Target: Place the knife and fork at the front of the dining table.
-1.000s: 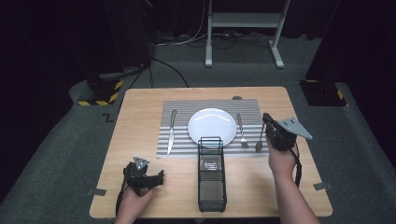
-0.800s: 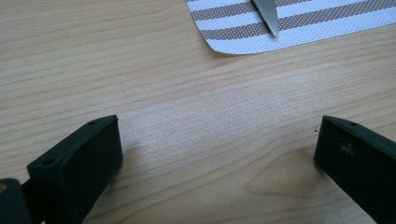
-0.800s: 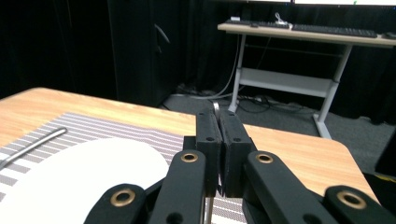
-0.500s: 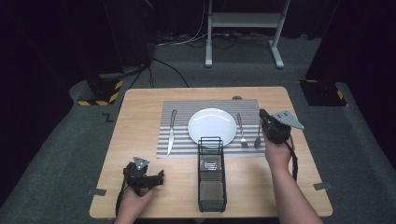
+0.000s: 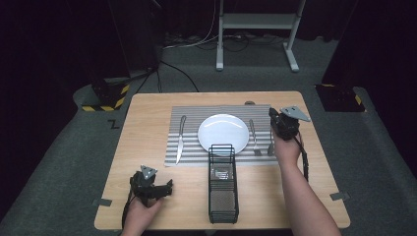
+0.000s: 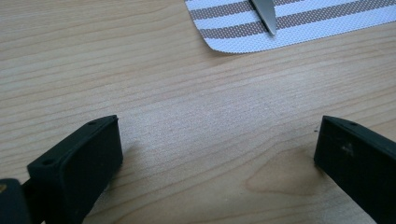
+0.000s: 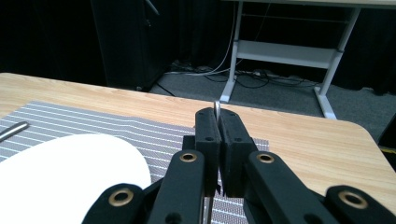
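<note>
White plate (image 5: 223, 132); grey-and-white striped placemat (image 5: 189, 118); black wire basket (image 5: 223, 196); pale wooden table (image 5: 147, 108)

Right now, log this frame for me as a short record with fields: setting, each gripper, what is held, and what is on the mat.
setting: wooden table with a striped placemat
left gripper: open, jaws wide apart over bare wood, nothing between them
right gripper: shut on a thin metal utensil, at the mat's right edge
held item type: cannot tell, only a thin sliver shows
on the mat: white plate, knife left of it, fork right of it
in front of the plate: black wire caddy
</note>
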A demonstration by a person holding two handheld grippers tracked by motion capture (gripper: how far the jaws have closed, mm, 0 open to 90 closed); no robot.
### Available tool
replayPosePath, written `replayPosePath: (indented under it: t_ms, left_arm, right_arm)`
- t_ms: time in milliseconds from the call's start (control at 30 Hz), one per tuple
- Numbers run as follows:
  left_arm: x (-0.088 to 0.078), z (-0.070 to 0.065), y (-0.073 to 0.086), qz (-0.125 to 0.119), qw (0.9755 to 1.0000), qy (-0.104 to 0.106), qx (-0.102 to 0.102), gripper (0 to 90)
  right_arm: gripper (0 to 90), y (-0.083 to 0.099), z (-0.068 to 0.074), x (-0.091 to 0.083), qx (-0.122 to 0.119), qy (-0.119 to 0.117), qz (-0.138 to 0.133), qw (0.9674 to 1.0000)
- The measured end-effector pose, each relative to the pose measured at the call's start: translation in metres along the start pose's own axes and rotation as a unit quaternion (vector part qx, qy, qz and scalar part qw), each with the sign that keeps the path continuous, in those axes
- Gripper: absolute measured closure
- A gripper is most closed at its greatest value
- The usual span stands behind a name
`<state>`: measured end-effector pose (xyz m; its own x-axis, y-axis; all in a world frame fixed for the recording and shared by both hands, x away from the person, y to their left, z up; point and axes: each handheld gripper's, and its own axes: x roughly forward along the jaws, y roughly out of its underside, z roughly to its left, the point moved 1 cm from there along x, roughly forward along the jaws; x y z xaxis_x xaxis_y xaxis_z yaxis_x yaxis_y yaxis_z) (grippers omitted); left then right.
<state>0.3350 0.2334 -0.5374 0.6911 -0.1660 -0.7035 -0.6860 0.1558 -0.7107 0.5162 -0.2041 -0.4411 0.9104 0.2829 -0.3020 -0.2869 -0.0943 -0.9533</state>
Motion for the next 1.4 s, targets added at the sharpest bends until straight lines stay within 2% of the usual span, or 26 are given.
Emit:
replayPosePath:
  t_ms: [267,433,600,833,1100,1400]
  left_arm:
    - [0.0,-0.001,0.001,-0.001,1.0,0.001,-0.001,1.2]
    - [-0.001,-0.001,0.001,-0.001,1.0,0.001,0.001,1.2]
    - [-0.001,-0.001,0.001,-0.001,1.0,0.001,0.001,1.2]
    - [-0.001,-0.001,0.001,-0.001,1.0,0.002,0.001,1.2]
    - [-0.001,-0.001,0.001,-0.001,1.0,0.002,0.001,1.2]
    - [-0.001,-0.001,0.001,-0.001,1.0,0.002,0.001,1.2]
  right_arm:
    - [87.2,0.005,-0.002,0.023,0.007,0.007,0.013,0.9999]
    - [87.3,0.012,-0.003,0.038,0.022,0.006,0.027,0.9994]
    - [87.3,0.021,-0.002,0.049,0.023,0.007,0.045,0.9987]
    - [86.9,0.024,-0.006,0.054,0.035,0.008,0.054,0.9979]
    - [86.0,0.027,-0.01,0.059,0.035,0.015,0.067,0.9971]
    - [85.4,0.035,-0.016,0.067,0.046,0.023,0.089,0.9947]
